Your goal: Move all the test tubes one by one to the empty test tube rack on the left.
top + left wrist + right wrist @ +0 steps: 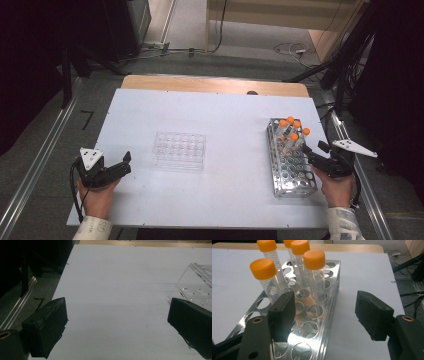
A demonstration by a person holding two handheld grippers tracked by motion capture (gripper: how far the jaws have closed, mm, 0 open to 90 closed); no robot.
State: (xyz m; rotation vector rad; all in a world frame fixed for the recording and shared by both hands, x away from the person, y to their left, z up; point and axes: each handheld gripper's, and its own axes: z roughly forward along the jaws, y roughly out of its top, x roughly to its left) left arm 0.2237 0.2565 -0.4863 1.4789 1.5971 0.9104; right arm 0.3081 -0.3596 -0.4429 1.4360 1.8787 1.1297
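Note:
A metal tube rack [295, 177] stands at the table's right side, with several orange-capped clear tubes [292, 128] upright in its far end. My right gripper [314, 148] hovers at the rack's right edge, just short of the tubes. In the right gripper view its jaws [325, 302] stand open: the left pad is over the rack [332, 312], the right pad over bare table, and the nearest tube [315, 277] is ahead of them, untouched. A clear plastic well plate [180, 150] lies mid-table. My left gripper [126, 163] rests at the front left, open and empty [117, 308], with the plate [197, 287] ahead to its right.
The white table top [225, 115] has a wooden strip along its far edge. Metal rails run along the floor on both sides. Cables and dark stands lie beyond the right edge.

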